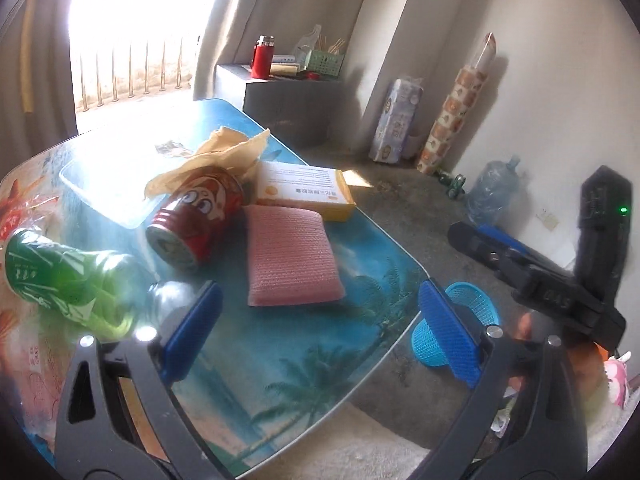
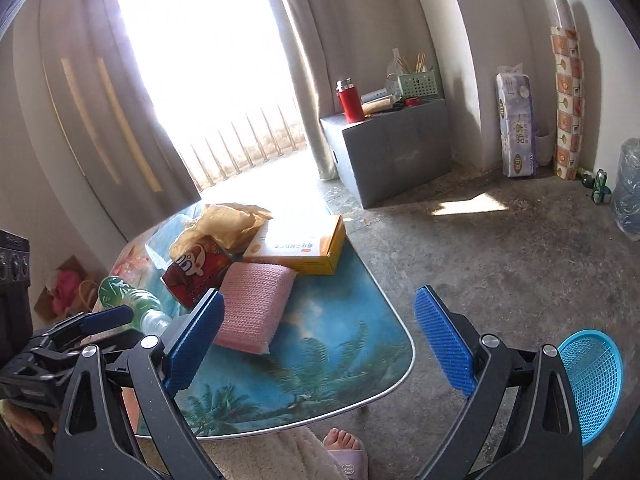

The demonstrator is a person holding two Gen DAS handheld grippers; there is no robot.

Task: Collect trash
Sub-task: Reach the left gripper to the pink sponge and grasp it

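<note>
Both grippers hang above the near edge of the worktop (image 2: 360,392), and nothing is collected yet. The left gripper (image 1: 320,336) has its jaws spread wide and empty; the right gripper (image 2: 320,344) is likewise spread wide and holds nothing. The trash lies grouped on the far left half of the worktop. The green bottle (image 1: 68,280) lies on its side, long axis roughly along the near-left edge, neck pointing toward the left gripper; it appears to be thin plastic, light and easily dented, and is likely to roll, so a hold across the middle of the body is advised. The red can (image 1: 196,220) also lies on its side, touching the pink sponge (image 1: 290,256), its end face toward the camera and its long axis running away toward the crumpled paper (image 1: 224,156); it is probably light, stiff and smooth, so clamp across the cylinder wall. The paper is soft and will compress; pinch any raised fold. The yellow box (image 1: 308,192) lies flat just behind the sponge. The blue basket (image 2: 592,380) stands on the floor to the right of the worktop, the likely receptacle.
</note>
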